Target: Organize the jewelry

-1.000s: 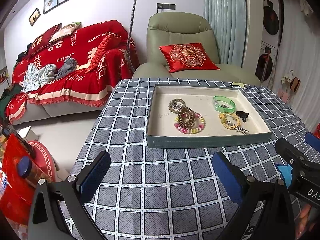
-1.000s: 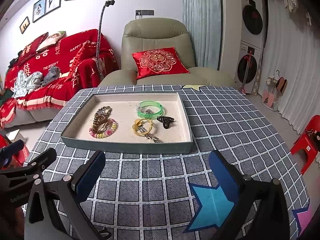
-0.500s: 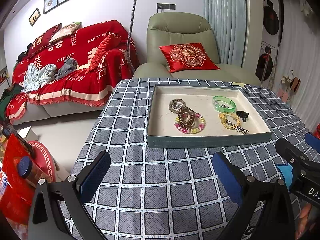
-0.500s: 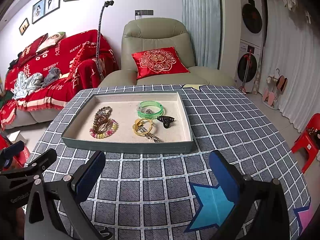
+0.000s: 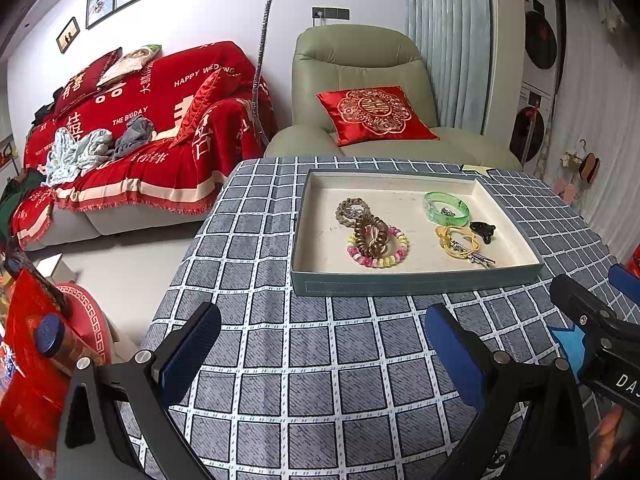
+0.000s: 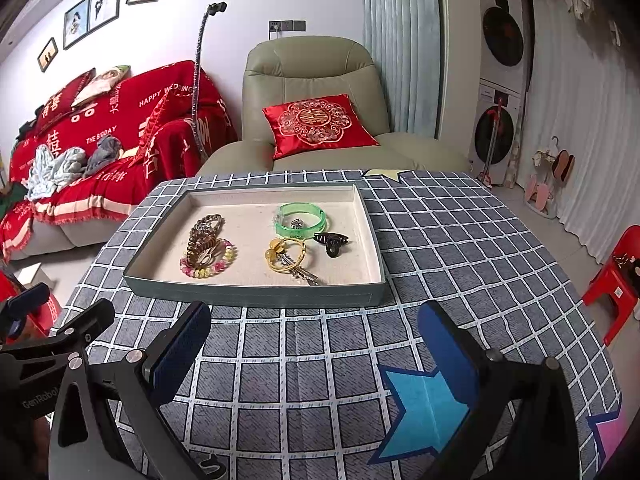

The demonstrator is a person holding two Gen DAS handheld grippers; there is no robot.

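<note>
A grey-green tray (image 5: 412, 282) (image 6: 256, 294) with a cream lining sits on the checked tablecloth. In it lie a brown coil hair tie (image 5: 370, 234) (image 6: 204, 242) on a pastel bead bracelet (image 5: 394, 256) (image 6: 220, 266), a braided bracelet (image 5: 350, 208), a green bangle (image 5: 446, 204) (image 6: 302, 218), a black hair claw (image 5: 482, 231) (image 6: 331, 240), and a yellow hair tie with a metal clip (image 5: 460, 242) (image 6: 286, 256). My left gripper (image 5: 322, 350) and right gripper (image 6: 314, 346) are open and empty, both over the cloth in front of the tray.
The right gripper shows at the right edge of the left wrist view (image 5: 592, 320); the left gripper shows at the left edge of the right wrist view (image 6: 60, 332). A green armchair (image 6: 316, 120) stands behind the table, a red sofa (image 5: 132, 136) to the left, a red stool (image 6: 616, 280) to the right.
</note>
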